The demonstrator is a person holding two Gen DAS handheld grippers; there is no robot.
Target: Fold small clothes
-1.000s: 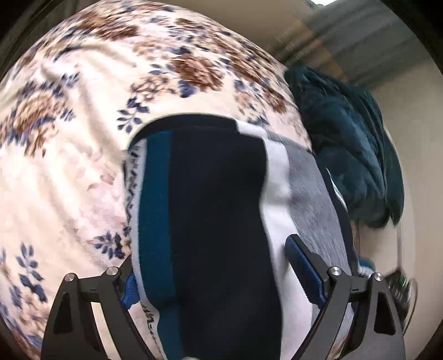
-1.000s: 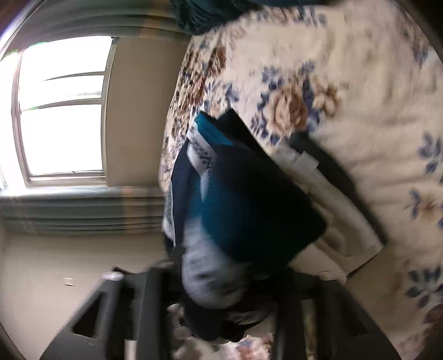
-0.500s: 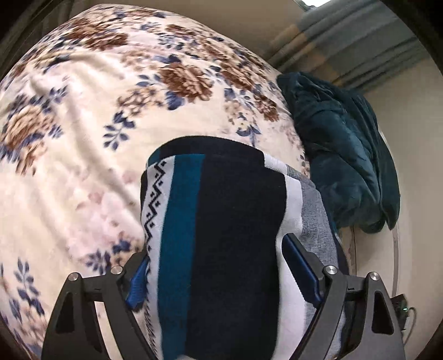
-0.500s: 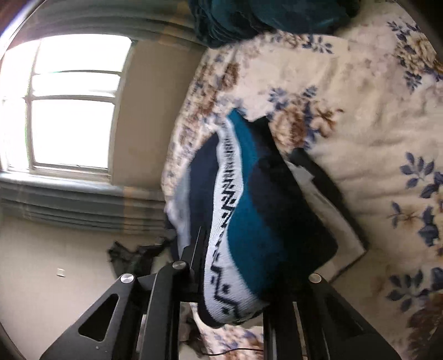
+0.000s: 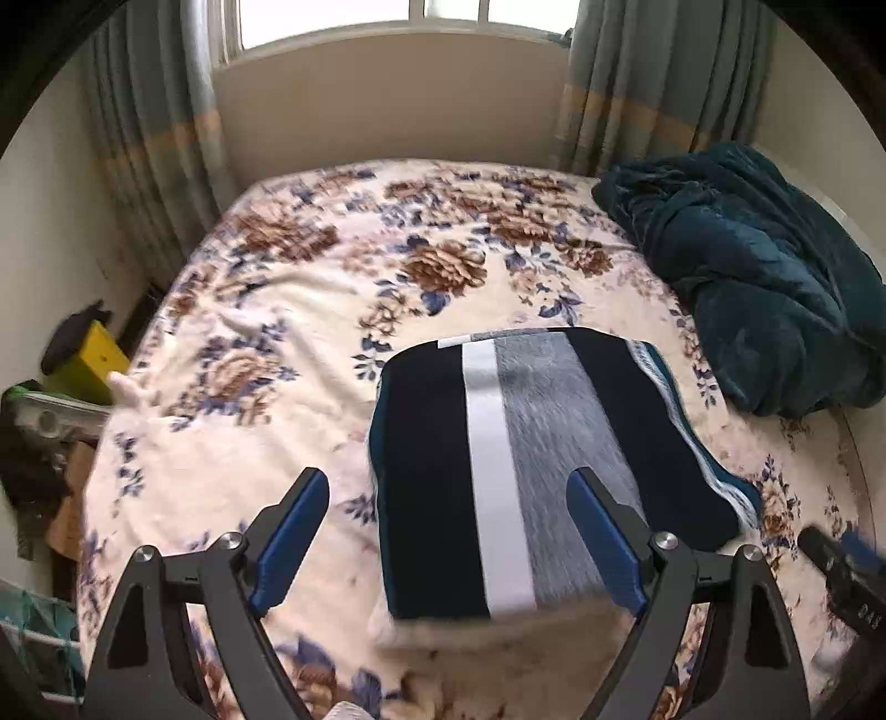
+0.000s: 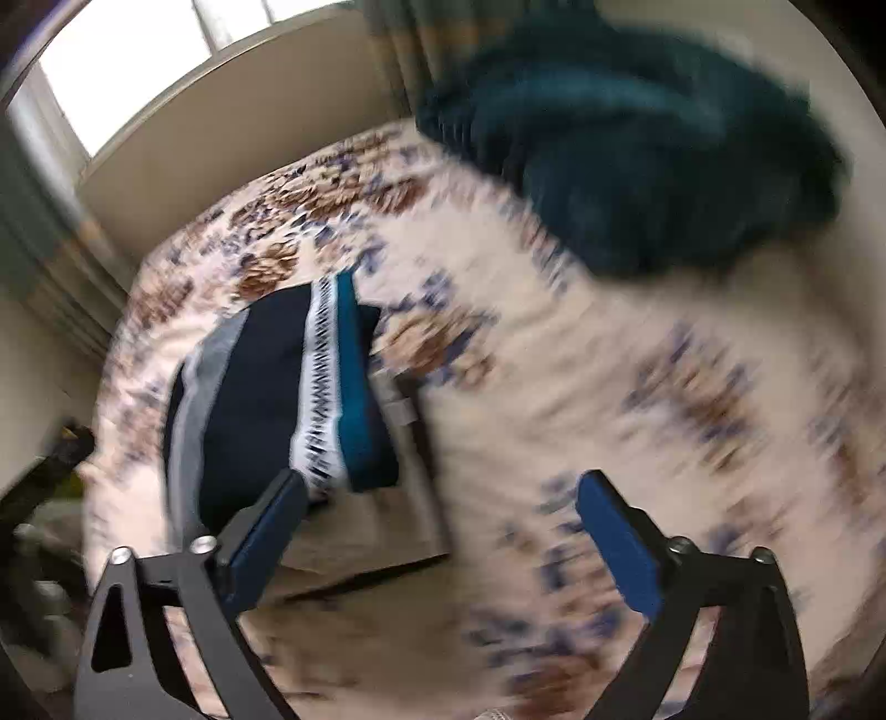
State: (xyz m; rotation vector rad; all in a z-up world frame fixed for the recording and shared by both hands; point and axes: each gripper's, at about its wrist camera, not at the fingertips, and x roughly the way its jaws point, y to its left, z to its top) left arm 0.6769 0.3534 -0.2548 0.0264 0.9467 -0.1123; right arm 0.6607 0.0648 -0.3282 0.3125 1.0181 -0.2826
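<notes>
Left claw spread above folded sweater | right claw spread (blurred), holding nothing

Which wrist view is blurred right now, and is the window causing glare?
Right wrist: heavy motion blur smears the bedspread and teal blanket; the folded sweater is softer too. Left wrist: mostly sharp, sweater slightly streaked, window blown out white, with fisheye bending at the edges.
</notes>
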